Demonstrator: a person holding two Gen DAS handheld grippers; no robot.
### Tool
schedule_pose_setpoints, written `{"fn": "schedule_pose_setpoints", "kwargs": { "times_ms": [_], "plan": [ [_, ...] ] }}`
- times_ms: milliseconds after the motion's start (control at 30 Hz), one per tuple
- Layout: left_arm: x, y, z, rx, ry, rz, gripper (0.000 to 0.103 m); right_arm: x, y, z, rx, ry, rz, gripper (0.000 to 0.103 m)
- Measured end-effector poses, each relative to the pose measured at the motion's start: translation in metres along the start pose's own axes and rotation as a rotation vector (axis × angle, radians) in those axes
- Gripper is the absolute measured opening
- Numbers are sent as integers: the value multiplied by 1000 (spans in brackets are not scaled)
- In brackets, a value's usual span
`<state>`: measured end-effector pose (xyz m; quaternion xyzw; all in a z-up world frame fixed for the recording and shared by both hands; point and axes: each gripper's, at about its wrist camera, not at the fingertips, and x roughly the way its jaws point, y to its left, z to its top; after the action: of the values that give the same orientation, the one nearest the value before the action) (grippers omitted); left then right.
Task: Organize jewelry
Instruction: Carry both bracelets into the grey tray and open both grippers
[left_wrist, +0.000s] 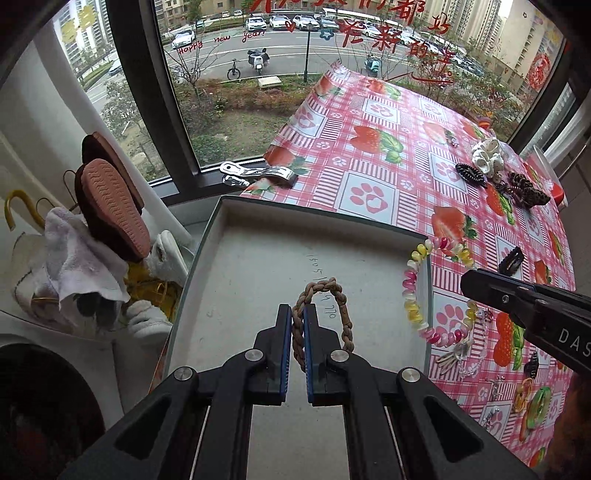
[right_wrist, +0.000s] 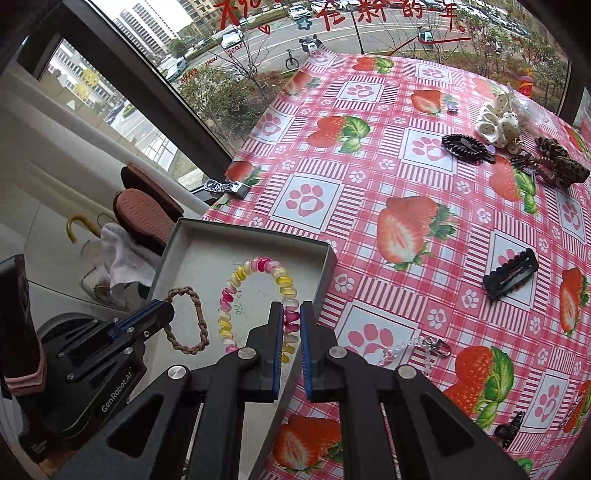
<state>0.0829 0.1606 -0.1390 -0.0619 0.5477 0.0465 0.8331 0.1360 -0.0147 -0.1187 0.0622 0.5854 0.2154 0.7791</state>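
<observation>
strawberry-check table (right_wrist: 424, 177) under both, grey box (left_wrist: 229, 236) straight below: left fingers (left_wrist: 297, 325) clamped on braided tie (left_wrist: 341, 306), right fingers (right_wrist: 291, 321) clamped on coil bracelet (right_wrist: 258, 267), both loops dangling box-ward.

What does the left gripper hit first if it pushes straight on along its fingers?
Probably the bare grey floor of the shallow cardboard box. The left gripper, shut on the brown braided hair tie, points steeply down into it; depth is unclear.
</observation>
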Motion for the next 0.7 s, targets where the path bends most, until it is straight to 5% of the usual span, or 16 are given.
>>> {"fn": "schedule_pose_setpoints", "kwargs": {
  "times_ms": [700],
  "plan": [
    [65,15,-7,-31,104,51,13,97,18,7,-47,128,-91,10]
  ]
}}
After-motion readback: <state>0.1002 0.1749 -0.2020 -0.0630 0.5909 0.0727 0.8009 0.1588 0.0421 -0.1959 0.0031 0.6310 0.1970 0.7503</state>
